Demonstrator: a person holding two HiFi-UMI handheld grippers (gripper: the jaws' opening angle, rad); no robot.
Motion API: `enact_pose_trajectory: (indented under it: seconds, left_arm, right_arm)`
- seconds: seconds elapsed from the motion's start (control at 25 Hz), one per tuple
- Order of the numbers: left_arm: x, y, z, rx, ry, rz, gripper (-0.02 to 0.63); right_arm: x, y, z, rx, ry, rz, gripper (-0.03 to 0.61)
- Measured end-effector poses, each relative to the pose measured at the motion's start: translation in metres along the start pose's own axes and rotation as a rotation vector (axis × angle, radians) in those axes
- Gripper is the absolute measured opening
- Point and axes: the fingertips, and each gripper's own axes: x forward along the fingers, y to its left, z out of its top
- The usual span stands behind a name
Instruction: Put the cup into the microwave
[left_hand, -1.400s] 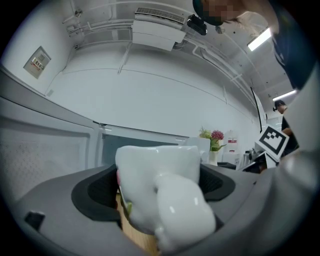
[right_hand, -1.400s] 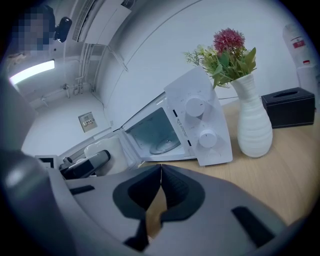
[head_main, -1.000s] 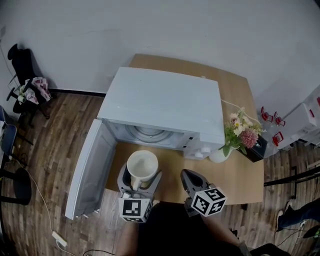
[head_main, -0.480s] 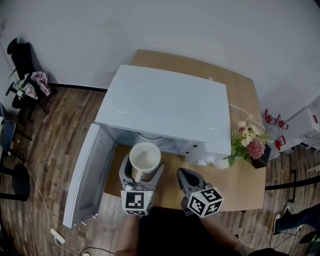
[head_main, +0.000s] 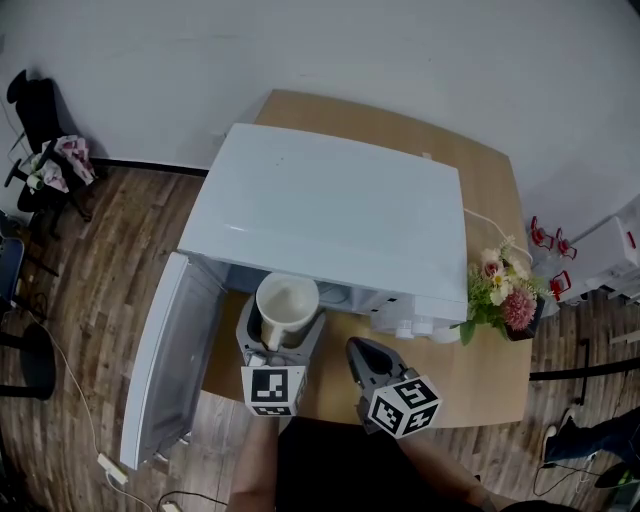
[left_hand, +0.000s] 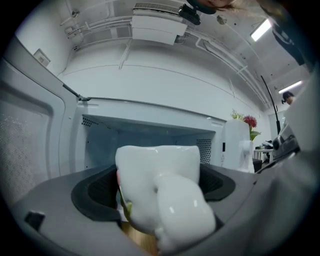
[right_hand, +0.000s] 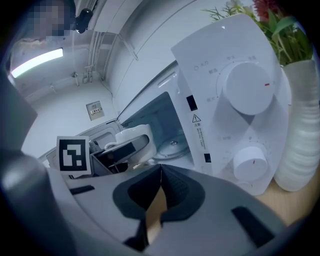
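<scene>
White cup (head_main: 286, 310) clamped in left claw (head_main: 279, 345); microwave (head_main: 320, 215) open.

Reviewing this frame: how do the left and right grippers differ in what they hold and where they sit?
The left gripper is clamped on the white cup. The right gripper has its jaws together on nothing. The left gripper is at the open mouth of the microwave, while the right gripper sits off to the side, facing the control panel. Both are above the wooden table.
</scene>
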Motion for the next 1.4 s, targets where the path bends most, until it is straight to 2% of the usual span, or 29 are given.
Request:
enact_pose_trajectory:
  seconds: [0.32,1.0,1.16,1.4]
  left_arm:
    - [0.032,0.012,0.001,0.029,-0.009,0.019,0.457]
    - [0.068,0.023,-0.02,0.054,0.025,0.059,0.457]
    - [0.075,0.025,-0.025,0.094,0.05,0.07,0.457]
    - [0.086,0.029,-0.03,0.092,0.081,0.066,0.457]
  right_arm:
    - [0.006,-0.006,-0.003,0.005,0.027,0.005,-0.006]
    - [0.016,-0.016,-0.008,0.01,0.066,0.012,-0.006]
    - [0.019,-0.016,-0.011,0.014,0.074,0.015,-0.006]
    - [0.021,-0.019,-0.014,0.023,0.08,0.009,-0.006]
